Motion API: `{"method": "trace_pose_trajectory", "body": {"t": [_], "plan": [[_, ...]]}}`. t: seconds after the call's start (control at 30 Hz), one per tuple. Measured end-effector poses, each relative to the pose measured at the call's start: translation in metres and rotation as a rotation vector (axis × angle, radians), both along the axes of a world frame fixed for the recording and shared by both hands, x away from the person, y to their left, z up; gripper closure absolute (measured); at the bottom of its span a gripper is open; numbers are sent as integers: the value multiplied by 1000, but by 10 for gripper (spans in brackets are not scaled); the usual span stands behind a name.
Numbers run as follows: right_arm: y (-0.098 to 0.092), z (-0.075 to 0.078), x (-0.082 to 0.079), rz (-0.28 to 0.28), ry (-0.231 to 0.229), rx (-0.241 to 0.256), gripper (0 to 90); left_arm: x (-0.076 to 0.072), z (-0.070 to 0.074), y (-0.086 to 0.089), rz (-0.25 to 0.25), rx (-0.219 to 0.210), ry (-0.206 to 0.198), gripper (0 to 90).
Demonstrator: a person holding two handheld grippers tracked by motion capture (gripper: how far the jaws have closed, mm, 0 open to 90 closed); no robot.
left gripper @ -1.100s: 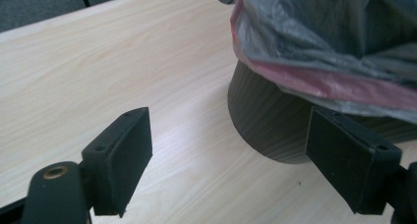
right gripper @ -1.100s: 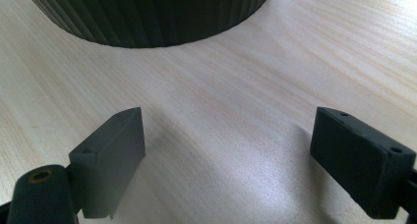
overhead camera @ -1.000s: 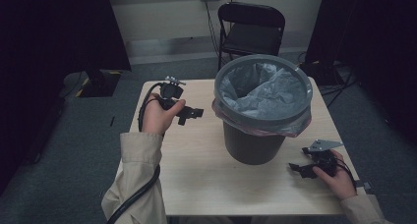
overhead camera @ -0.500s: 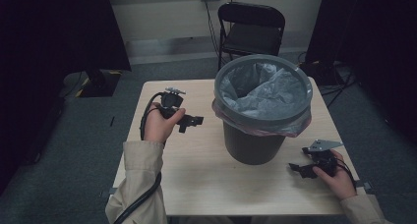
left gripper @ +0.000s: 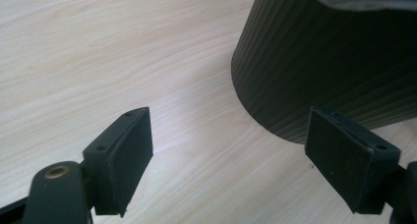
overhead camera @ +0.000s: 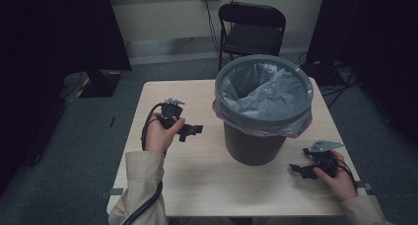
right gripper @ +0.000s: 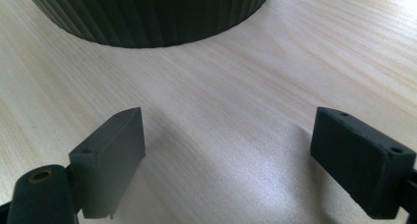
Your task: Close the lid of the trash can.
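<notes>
A dark ribbed bin (overhead camera: 255, 138) with a grey rim and a grey liner bag (overhead camera: 266, 92) stands on the right half of the light wooden table (overhead camera: 197, 170). My left gripper (overhead camera: 193, 131) is held a little above the table to the bin's left, jaws pointing at it, open and empty. In the left gripper view the bin's wall (left gripper: 334, 62) rises just past my gripper (left gripper: 231, 150). My right gripper (overhead camera: 296, 168) rests low near the table's front right, open, nothing between its jaws. The right gripper view has the bin's base (right gripper: 147, 13) just ahead of that gripper (right gripper: 228, 155).
A black folding chair (overhead camera: 251, 32) stands behind the table against the wall. Cables (overhead camera: 340, 84) lie on the grey carpet at the right. A dark stand base (overhead camera: 96, 82) sits on the floor to the table's left. Bare tabletop stretches between my two hands.
My left hand has drifted down and slightly right, toward the bin's lower left side. The right hand and its gripper have stayed put.
</notes>
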State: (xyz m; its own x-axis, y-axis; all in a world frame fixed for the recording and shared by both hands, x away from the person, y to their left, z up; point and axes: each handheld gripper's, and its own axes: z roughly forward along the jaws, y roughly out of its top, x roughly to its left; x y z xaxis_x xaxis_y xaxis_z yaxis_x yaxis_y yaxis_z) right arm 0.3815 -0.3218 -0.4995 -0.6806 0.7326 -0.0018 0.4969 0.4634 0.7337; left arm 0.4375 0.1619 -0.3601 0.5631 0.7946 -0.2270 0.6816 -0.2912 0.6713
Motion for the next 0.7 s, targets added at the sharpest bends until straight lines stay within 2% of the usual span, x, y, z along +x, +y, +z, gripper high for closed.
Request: {"method": "trace_pose_trajectory", "body": {"t": [0.4, 0.7], "plan": [[0, 0, 0, 0, 0, 0, 125, -7, -21, 12, 14, 15, 8, 181], [0, 0, 0, 0, 0, 0, 126, -11, -41, 19, 29, 8, 13, 194]]}}
